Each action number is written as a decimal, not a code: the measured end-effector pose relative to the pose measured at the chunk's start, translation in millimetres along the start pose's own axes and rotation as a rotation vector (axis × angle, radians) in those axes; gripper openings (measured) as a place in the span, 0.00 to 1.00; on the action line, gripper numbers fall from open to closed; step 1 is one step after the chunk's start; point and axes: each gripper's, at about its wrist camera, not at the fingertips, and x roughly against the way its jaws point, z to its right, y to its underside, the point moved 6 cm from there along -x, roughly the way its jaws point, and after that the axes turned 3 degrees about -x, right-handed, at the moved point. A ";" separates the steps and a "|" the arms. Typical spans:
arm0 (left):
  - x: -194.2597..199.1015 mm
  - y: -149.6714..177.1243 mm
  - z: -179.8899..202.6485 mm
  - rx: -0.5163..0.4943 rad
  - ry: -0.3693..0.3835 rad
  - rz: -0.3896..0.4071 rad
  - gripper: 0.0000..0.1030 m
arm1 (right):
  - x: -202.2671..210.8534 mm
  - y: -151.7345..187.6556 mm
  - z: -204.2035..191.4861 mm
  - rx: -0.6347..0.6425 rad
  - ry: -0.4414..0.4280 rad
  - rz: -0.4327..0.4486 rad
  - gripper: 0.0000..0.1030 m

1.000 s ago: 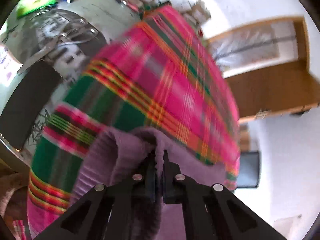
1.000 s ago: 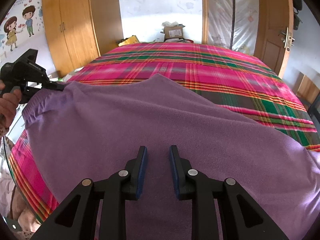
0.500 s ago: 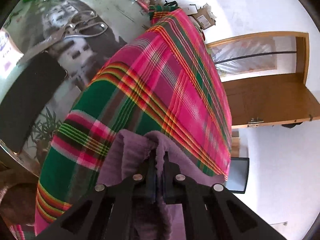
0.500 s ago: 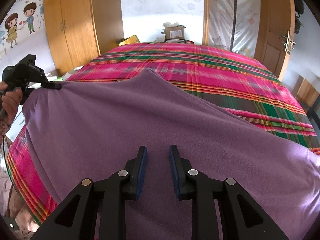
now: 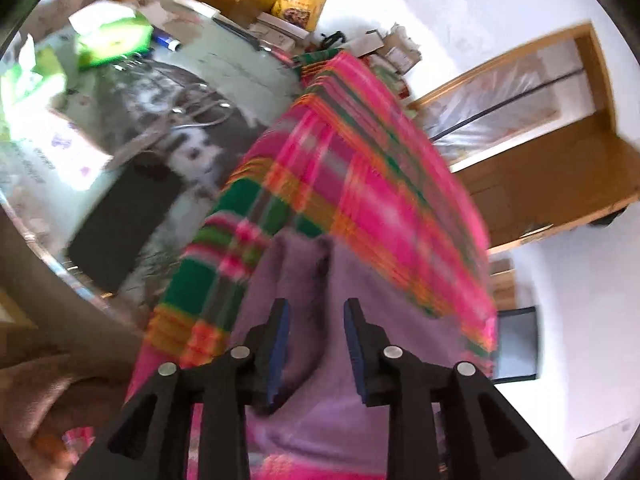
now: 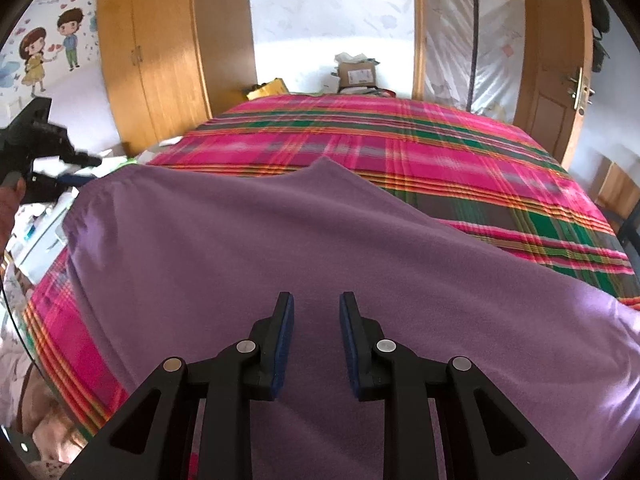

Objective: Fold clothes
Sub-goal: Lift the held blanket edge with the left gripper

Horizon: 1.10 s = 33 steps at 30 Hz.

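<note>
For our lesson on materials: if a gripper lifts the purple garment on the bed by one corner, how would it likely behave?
The purple garment probably hangs limp: it drapes over the plaid bedspread in soft rolls. It looks fleecy, so likely grippy rather than slippery. It seems light and unbreakable.

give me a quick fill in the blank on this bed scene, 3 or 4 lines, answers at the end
1. The garment spread on the bed is ____ in colour.
2. The plaid bedspread is mostly ____, with green and orange stripes.
3. The jaws of the left gripper have just been opening; they now stand ____, with no cloth pinched.
4. On the glass table beside the bed lies a pair of ____.

Missing words: purple; pink; open; scissors
</note>
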 end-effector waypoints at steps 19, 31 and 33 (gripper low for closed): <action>7.1 39.1 -50.9 0.107 0.041 0.046 0.38 | 29.6 11.8 -74.5 0.162 -0.282 0.050 0.24; 4.3 46.6 -44.0 0.094 0.016 0.038 0.31 | -5.4 30.5 -168.2 0.448 -0.331 -0.011 0.24; 4.1 47.4 -45.9 0.107 0.017 0.035 0.25 | -9.1 28.7 -174.5 0.470 -0.300 -0.004 0.24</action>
